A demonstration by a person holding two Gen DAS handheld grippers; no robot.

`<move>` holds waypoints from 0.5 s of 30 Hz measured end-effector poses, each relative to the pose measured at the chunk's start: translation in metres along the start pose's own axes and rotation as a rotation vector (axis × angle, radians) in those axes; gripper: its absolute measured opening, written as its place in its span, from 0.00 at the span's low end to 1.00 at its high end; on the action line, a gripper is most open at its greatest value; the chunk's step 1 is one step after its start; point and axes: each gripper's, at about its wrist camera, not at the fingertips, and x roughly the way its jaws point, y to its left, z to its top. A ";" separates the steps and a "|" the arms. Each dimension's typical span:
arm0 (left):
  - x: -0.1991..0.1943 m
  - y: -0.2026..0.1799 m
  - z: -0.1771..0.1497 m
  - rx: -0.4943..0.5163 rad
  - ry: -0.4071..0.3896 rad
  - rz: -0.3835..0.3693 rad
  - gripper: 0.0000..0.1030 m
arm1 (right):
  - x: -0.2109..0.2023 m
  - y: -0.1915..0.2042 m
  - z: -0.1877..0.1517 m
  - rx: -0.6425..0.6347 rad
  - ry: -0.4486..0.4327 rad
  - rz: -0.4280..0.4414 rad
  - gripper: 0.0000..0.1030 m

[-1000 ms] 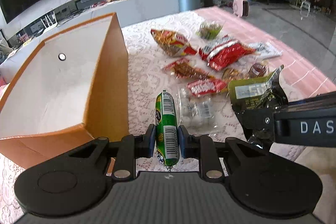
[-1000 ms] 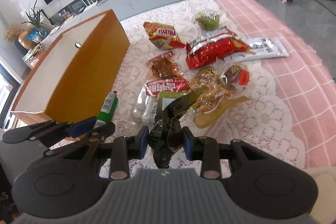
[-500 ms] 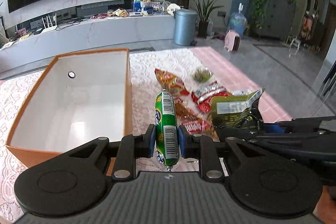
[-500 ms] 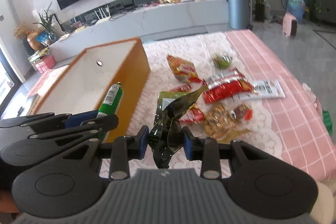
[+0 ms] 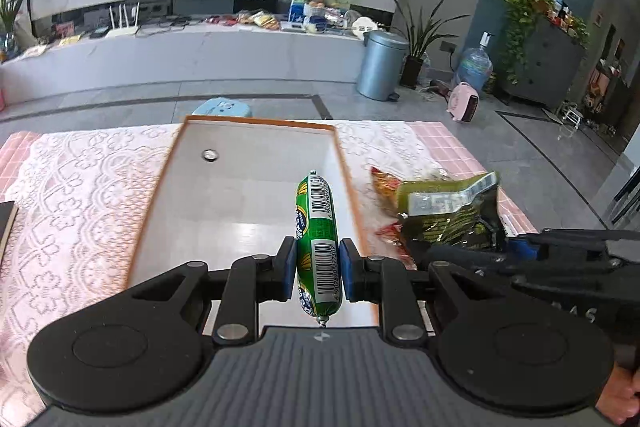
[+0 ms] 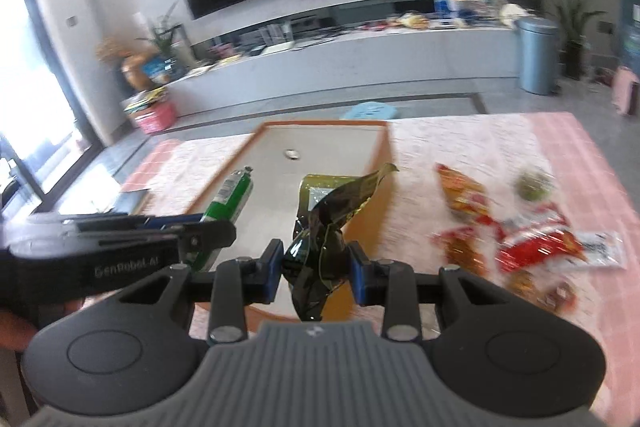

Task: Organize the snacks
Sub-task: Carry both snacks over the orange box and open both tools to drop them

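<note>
My left gripper (image 5: 316, 269) is shut on a green sausage stick (image 5: 316, 227) and holds it above the inside of the orange box (image 5: 256, 203), near the box's right wall. My right gripper (image 6: 316, 267) is shut on a dark green snack bag (image 6: 328, 223), crumpled between its pads, above the box's (image 6: 320, 155) right front part. From the left wrist view the same bag (image 5: 448, 211) hangs just right of the box. In the right wrist view the sausage stick (image 6: 230, 197) and the left gripper (image 6: 192, 235) show at the left. The box's white inside holds nothing.
Several loose snack packets lie on the lace cloth right of the box: an orange-red bag (image 6: 460, 195), red packets (image 6: 532, 247), a white packet (image 6: 600, 247) and a small green one (image 6: 534, 183). A dark flat object (image 5: 6, 223) sits at the table's left edge.
Both grippers rose from the snack pile and moved left with their loads. The sausage stick and the green bag now hang over the box instead of beside it.
</note>
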 end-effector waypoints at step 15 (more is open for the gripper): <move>0.097 0.079 0.014 0.079 0.360 0.003 0.24 | 0.169 0.030 0.028 -0.006 0.429 0.118 0.31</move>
